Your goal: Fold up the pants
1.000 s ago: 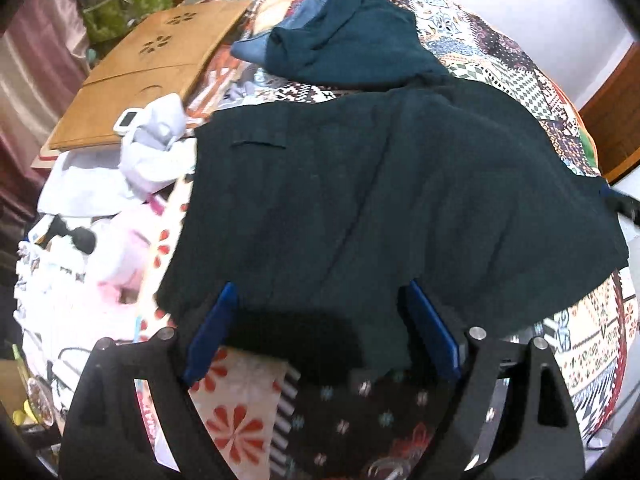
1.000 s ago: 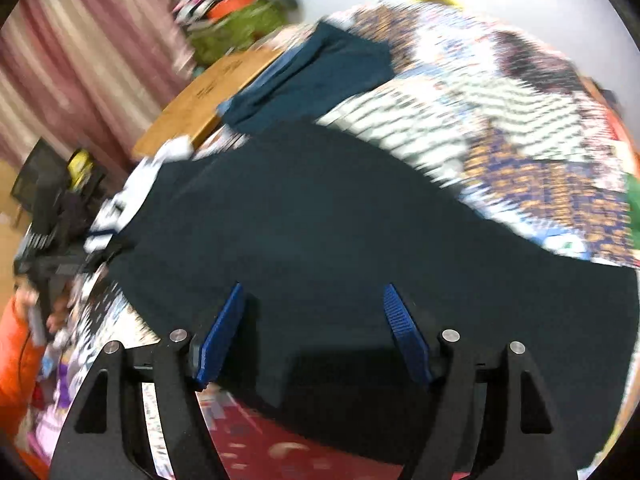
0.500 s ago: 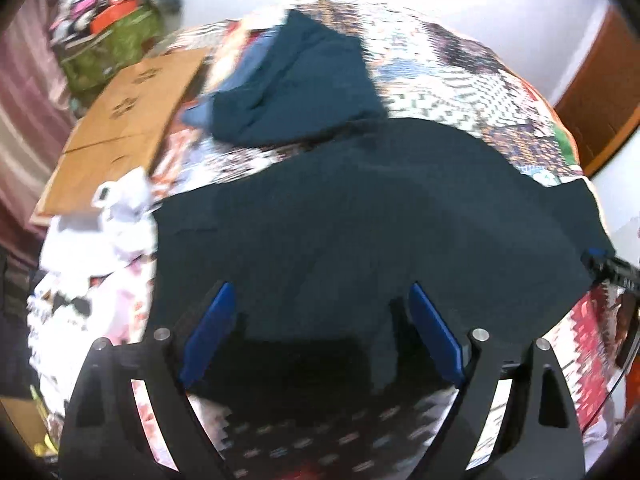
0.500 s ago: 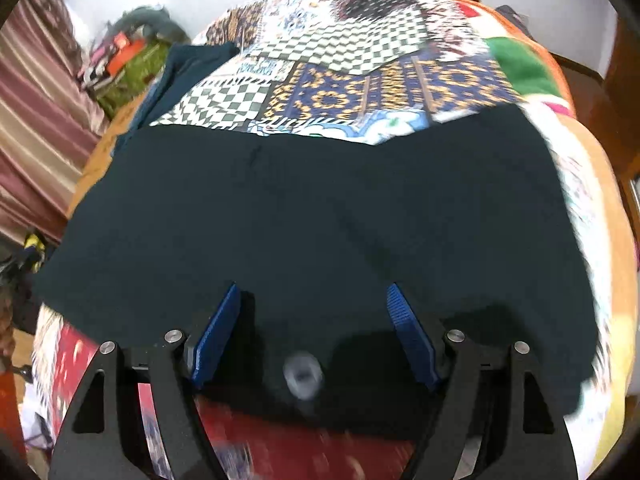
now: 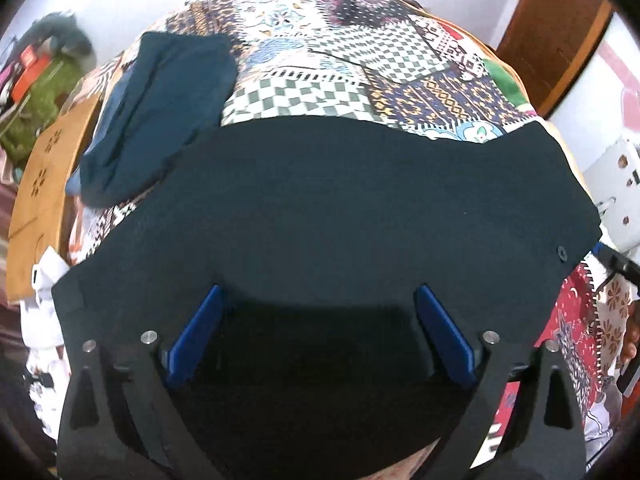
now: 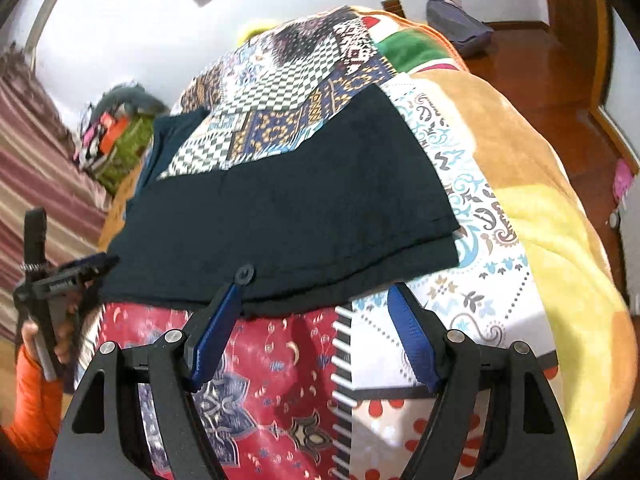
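Observation:
Dark navy pants [image 5: 344, 216] lie folded flat across the patchwork bedspread [image 5: 360, 80], also seen in the right wrist view [image 6: 288, 220]. A dark button [image 6: 245, 273] sits near their front edge. My left gripper [image 5: 320, 304] is open, its blue pads over the near edge of the pants. My right gripper [image 6: 316, 300] is open and empty at the pants' near corner, just off the cloth. The left gripper also shows in the right wrist view [image 6: 76, 272], held by a hand in an orange sleeve.
A folded teal garment [image 5: 160, 112] lies at the bed's far left. A brown wooden board [image 5: 44, 192] and white clothes [image 5: 44, 280] are at the left. A green bag [image 6: 120, 148] sits by the striped curtain. Wooden floor [image 6: 560, 92] lies to the right.
Both grippers have swung right along the pants. The right gripper pulled back off the cloth to its near corner. The pants now lie flatter.

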`<state>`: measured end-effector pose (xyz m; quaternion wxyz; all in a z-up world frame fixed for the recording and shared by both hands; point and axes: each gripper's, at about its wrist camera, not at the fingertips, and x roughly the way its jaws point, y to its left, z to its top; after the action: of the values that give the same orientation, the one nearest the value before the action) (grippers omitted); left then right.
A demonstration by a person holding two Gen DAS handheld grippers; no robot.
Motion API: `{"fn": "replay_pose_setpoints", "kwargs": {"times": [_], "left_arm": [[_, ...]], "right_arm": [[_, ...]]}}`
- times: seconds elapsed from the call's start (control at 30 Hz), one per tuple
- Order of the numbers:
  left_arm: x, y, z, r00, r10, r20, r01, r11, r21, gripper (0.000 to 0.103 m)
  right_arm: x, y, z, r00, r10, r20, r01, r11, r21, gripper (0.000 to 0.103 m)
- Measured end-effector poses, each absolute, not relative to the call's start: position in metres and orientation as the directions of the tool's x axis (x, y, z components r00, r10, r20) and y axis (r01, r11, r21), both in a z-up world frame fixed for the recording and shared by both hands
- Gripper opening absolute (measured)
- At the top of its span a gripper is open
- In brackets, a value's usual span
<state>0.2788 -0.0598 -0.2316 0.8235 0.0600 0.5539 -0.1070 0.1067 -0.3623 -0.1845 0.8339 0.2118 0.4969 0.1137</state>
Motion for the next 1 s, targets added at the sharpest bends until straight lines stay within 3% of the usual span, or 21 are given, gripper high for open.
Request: {"fn": "replay_pose_setpoints", "kwargs": {"times": [0.13, 0.23, 0.33, 0.4, 0.77, 1.0], "left_arm": [[0.281, -0.08, -0.235, 0.373, -0.093, -0.923, 0.275, 0.961, 0.014, 0.098], [0.284, -0.085, -0.237, 0.364, -0.109, -0.925, 0.273, 0.962, -0.006, 0.098], [0.288, -0.088, -0.24, 0.347, -0.136, -0.928, 0.258, 0.965, -0.044, 0.098], [0.289, -0.09, -0.241, 0.35, -0.138, -0.927, 0.252, 0.966, -0.048, 0.098], [0.282, -0.089, -0.234, 0.42, -0.098, -0.902, 0.25, 0.968, 0.011, 0.097], [0.263, -0.083, -0.198, 0.52, -0.124, -0.845, 0.261, 0.965, 0.02, 0.097]], "right_arm": [[0.11, -0.372, -0.186, 0.53, 0.387, -0.754, 0.061, 0.87, 0.489, 0.07], [0.116, -0.377, -0.187, 0.576, 0.352, -0.738, 0.107, 0.862, 0.495, 0.062], [0.127, -0.385, -0.191, 0.597, 0.305, -0.742, 0.167, 0.858, 0.487, 0.035], [0.132, -0.392, -0.196, 0.595, 0.315, -0.739, 0.188, 0.84, 0.509, 0.011], [0.122, -0.408, -0.181, 0.648, 0.274, -0.711, 0.2, 0.839, 0.506, 0.008], [0.124, -0.39, -0.14, 0.698, 0.313, -0.644, 0.107, 0.844, 0.526, 0.008]]}}
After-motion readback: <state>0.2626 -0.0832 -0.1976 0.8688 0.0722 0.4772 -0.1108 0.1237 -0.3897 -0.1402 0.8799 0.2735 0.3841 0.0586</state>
